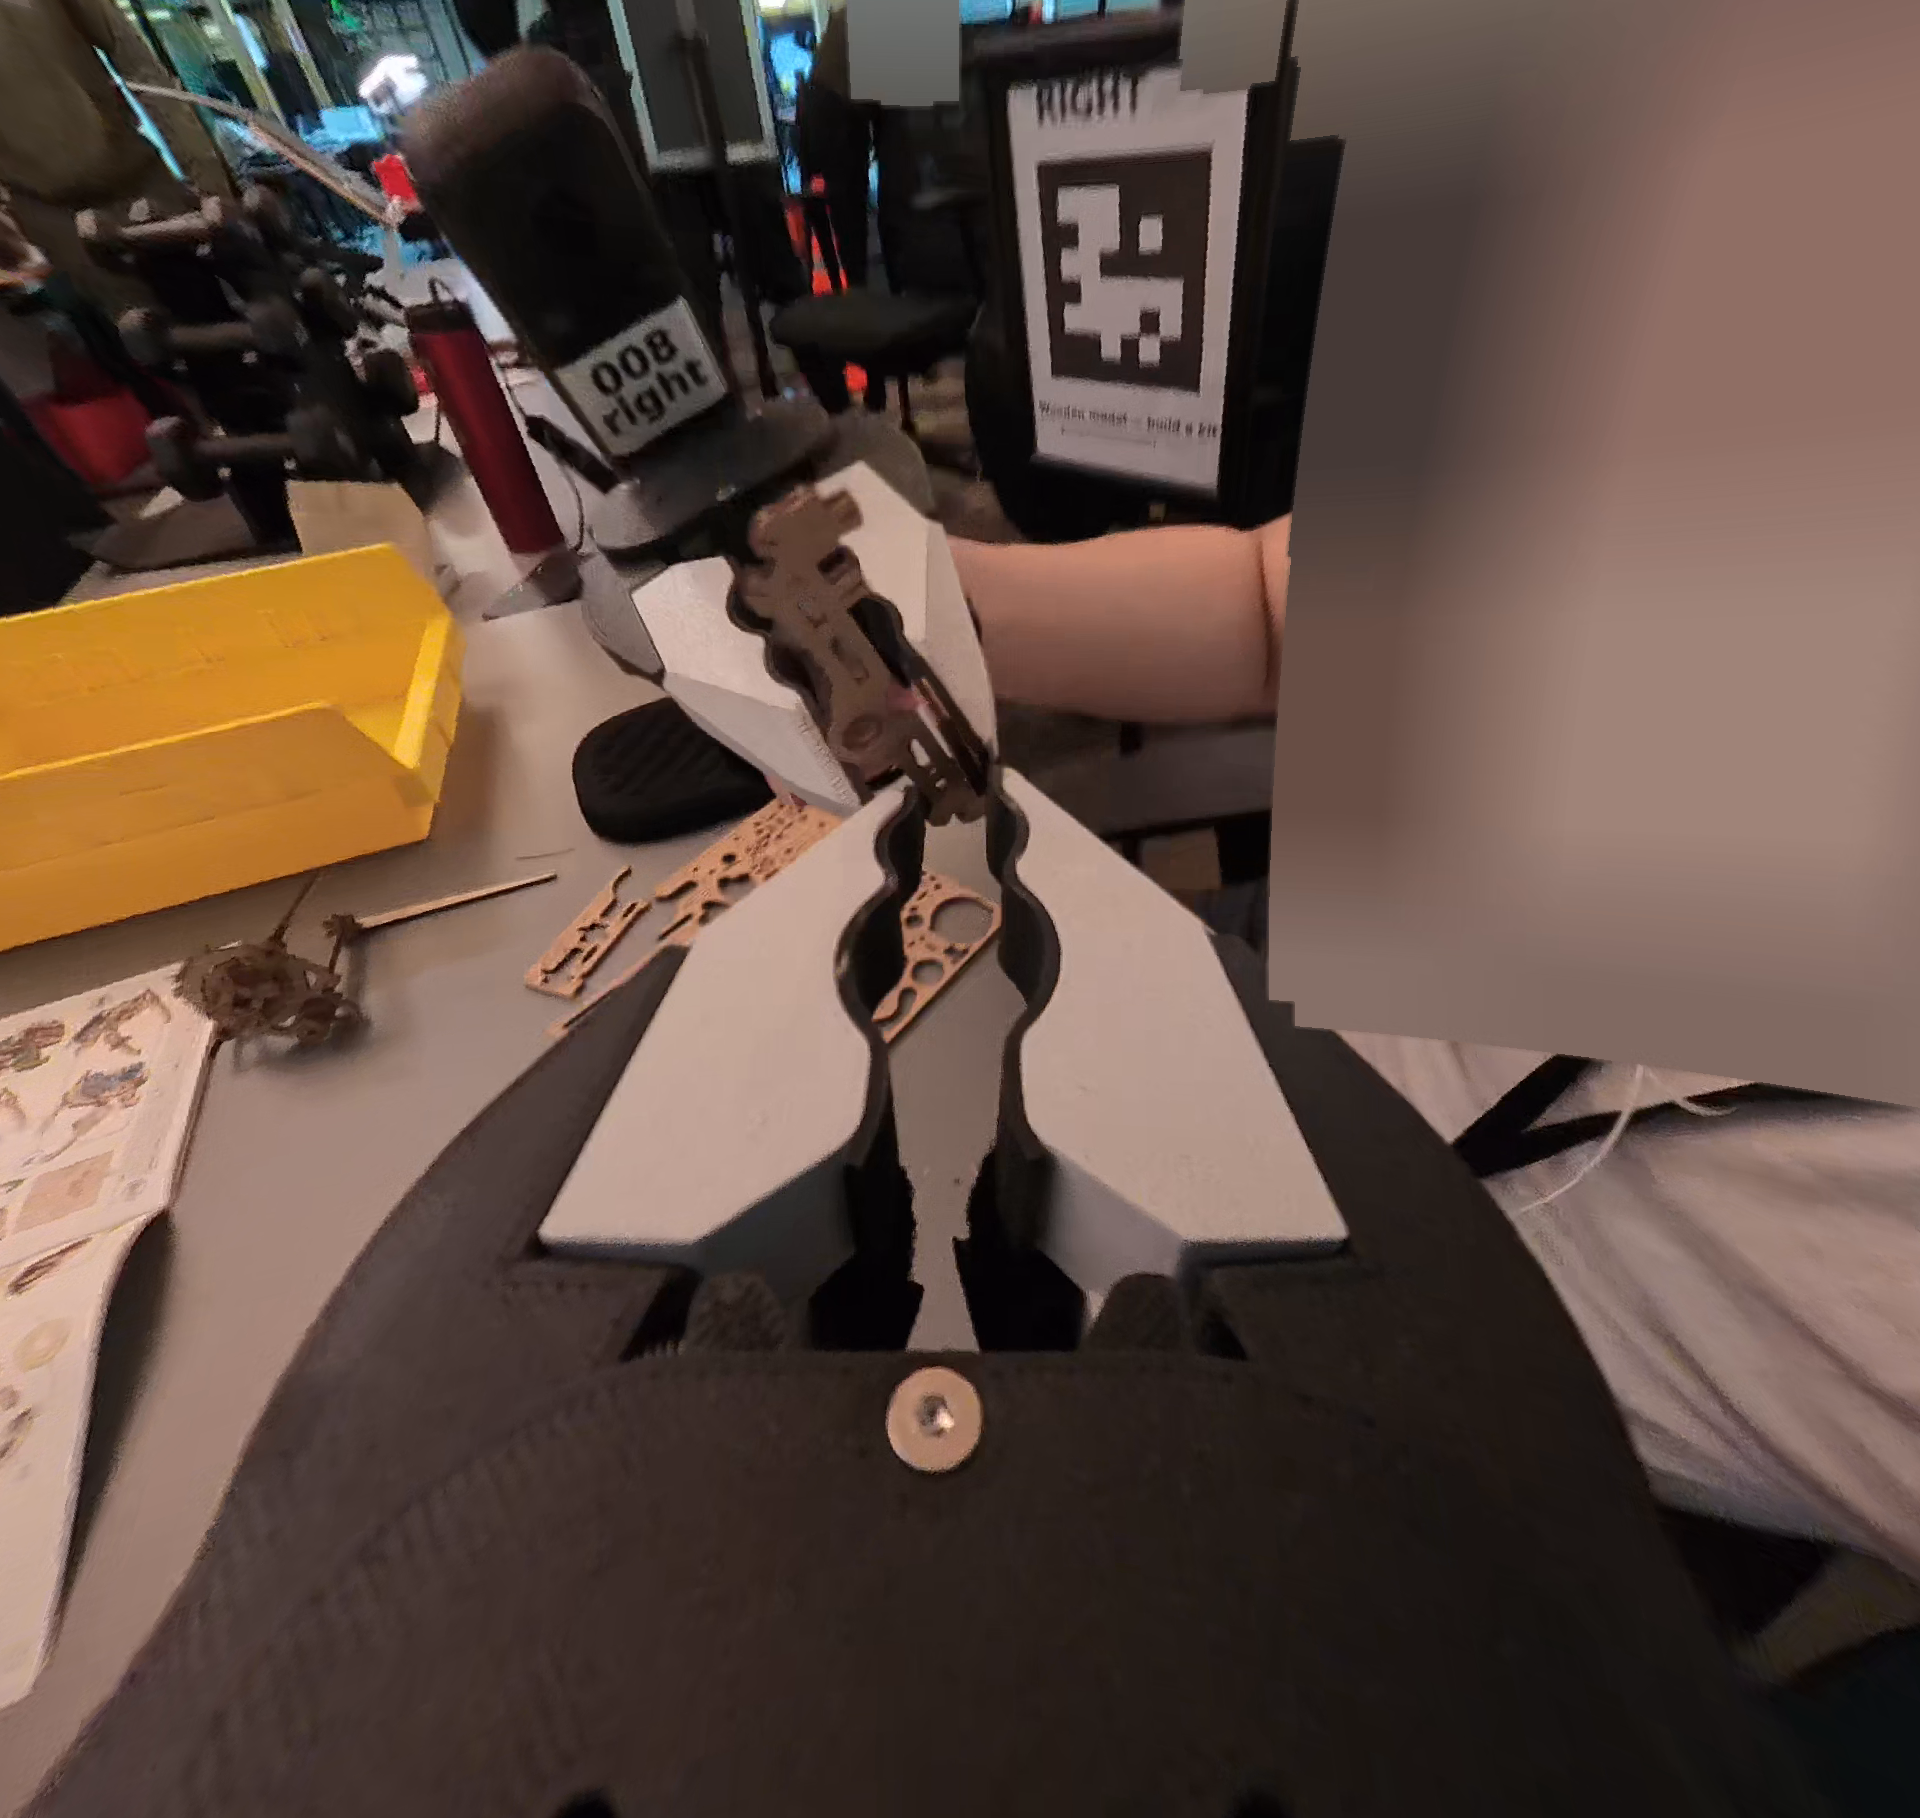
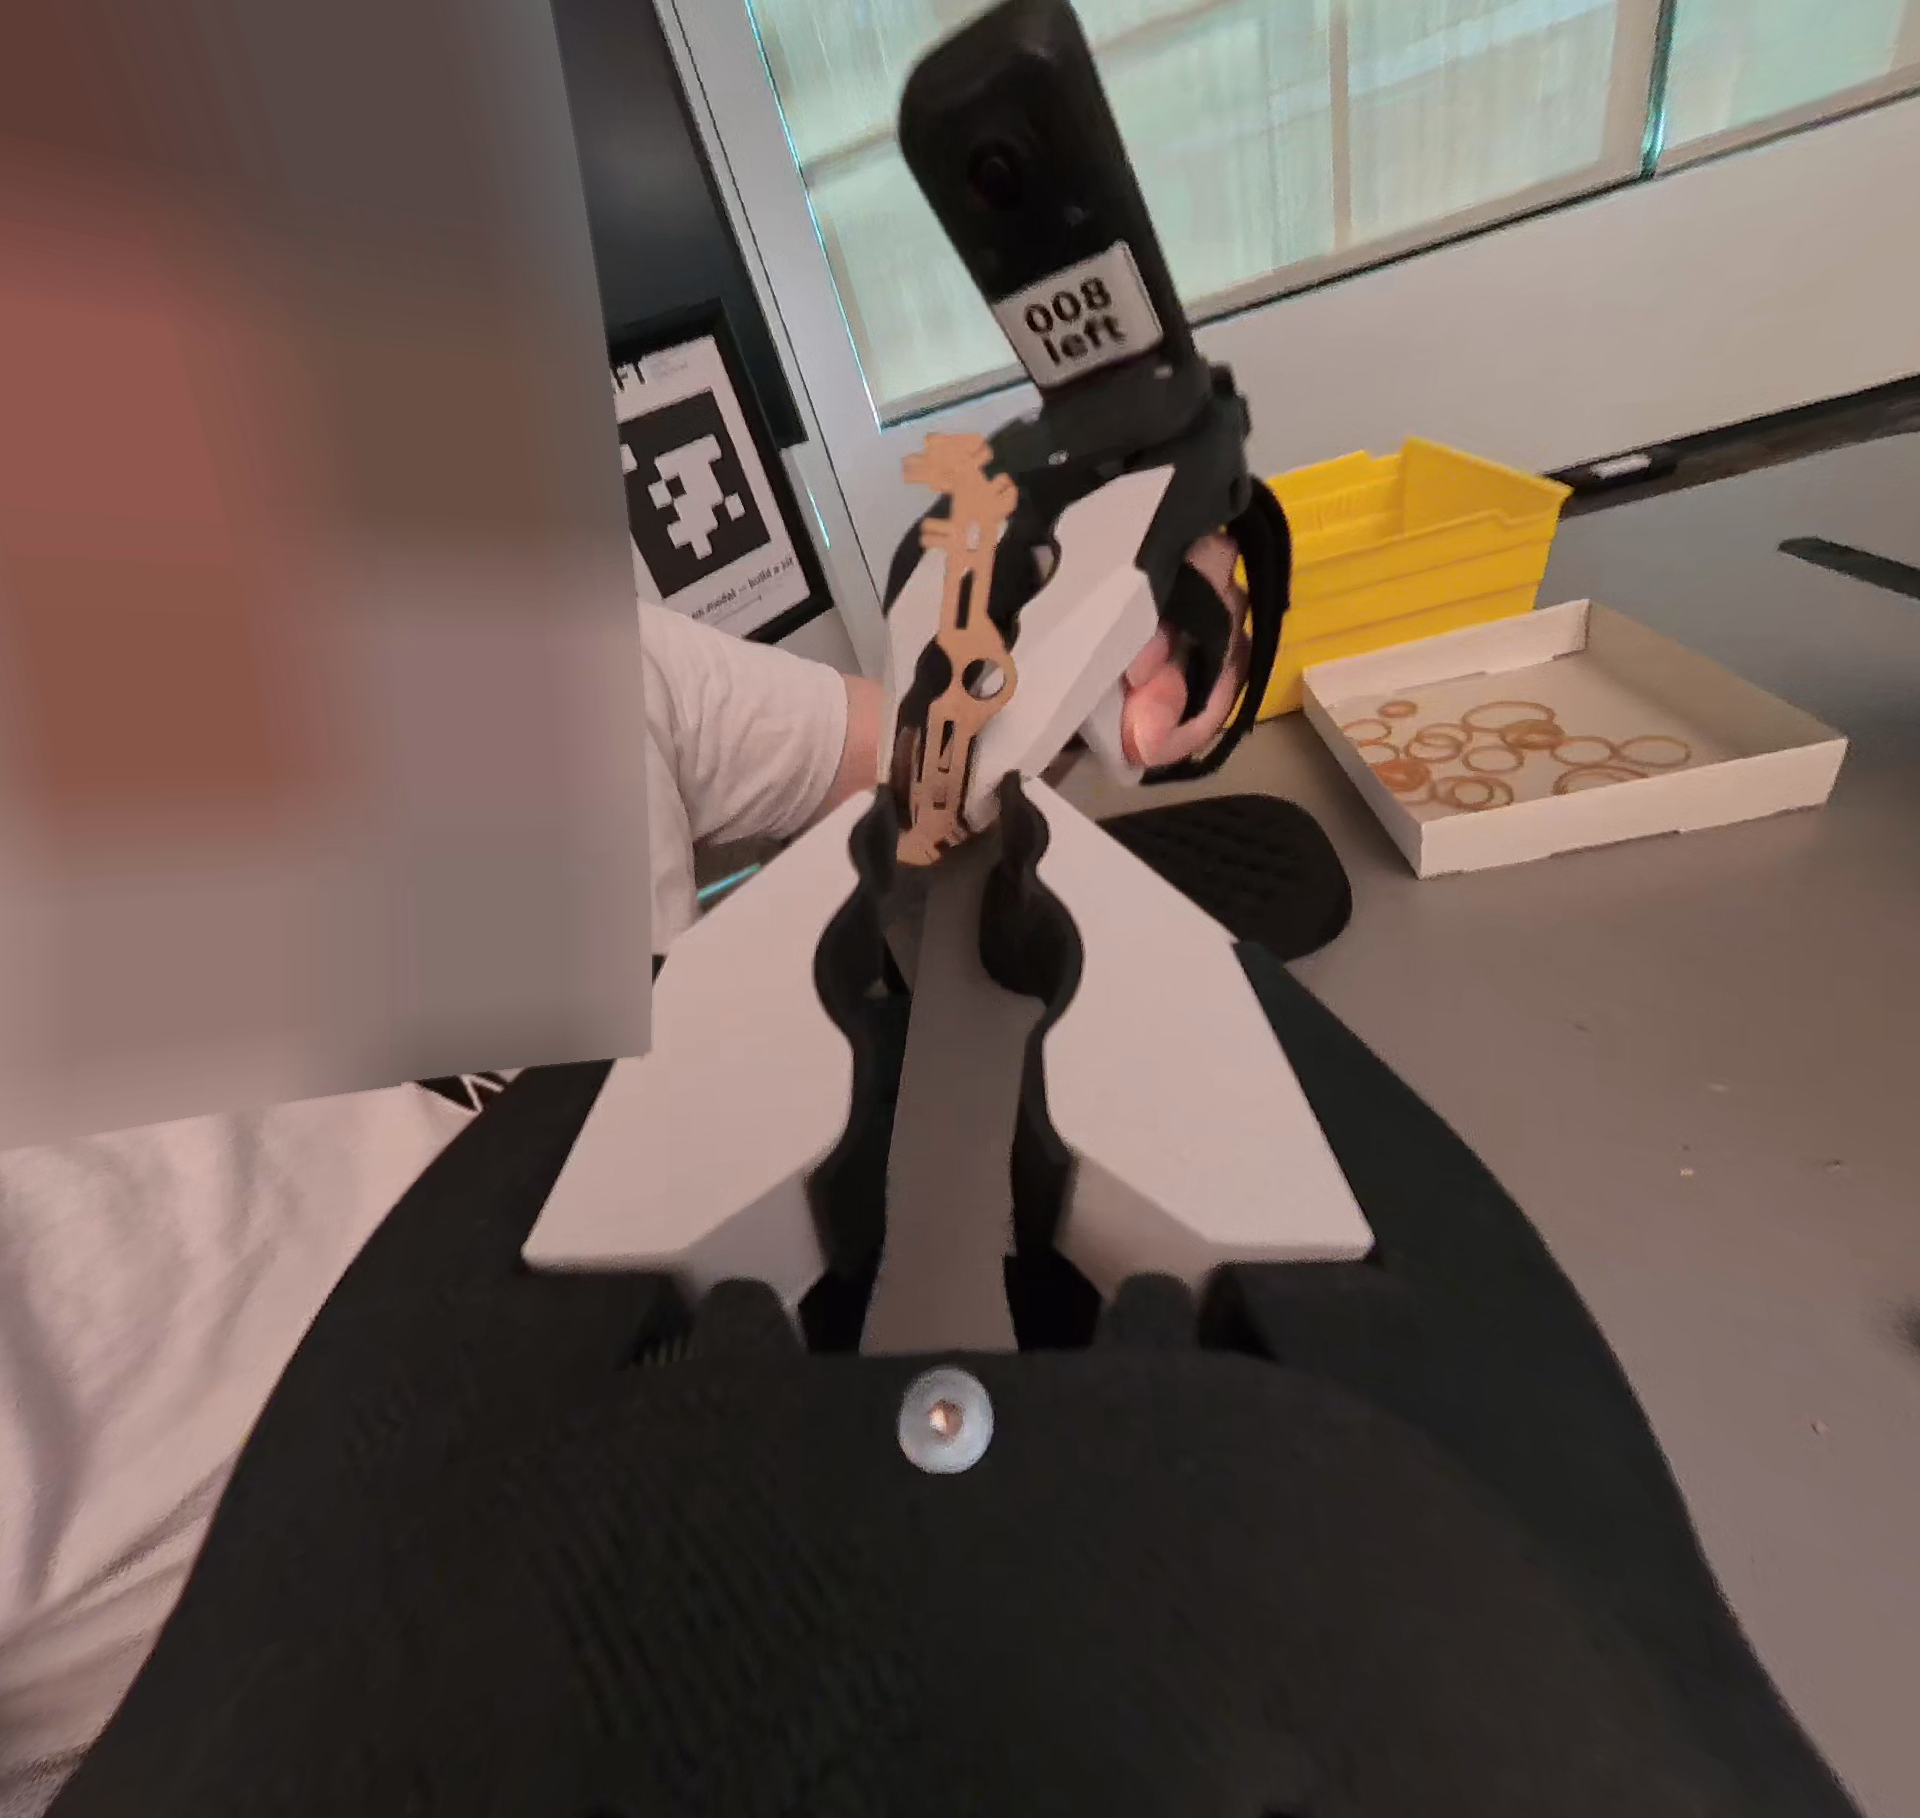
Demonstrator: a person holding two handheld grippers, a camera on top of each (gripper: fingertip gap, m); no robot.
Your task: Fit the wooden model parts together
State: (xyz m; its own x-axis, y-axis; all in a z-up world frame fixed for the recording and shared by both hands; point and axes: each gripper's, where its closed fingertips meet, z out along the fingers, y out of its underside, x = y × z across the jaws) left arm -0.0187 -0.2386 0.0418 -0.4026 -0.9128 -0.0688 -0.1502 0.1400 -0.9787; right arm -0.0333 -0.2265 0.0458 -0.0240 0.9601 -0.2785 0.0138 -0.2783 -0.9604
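Left gripper (image 1: 948, 800) is down to a narrow slit, the upright wooden strip (image 1: 821, 625) has its bottom end sitting between both sets of tips over the table, and right gripper (image 2: 940, 818) is equally narrow, though honestly can't tell which one's actually clamping it.

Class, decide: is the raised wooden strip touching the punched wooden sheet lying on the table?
Apart. Left wrist view: the wooden strip is held up in the air, its lower end clear above the punched sheet lying flat on the table.

We hold both tools tip to tip above the bench, the left tool (image 1: 951, 812) and right tool (image 2: 940, 823) each nearly closed.
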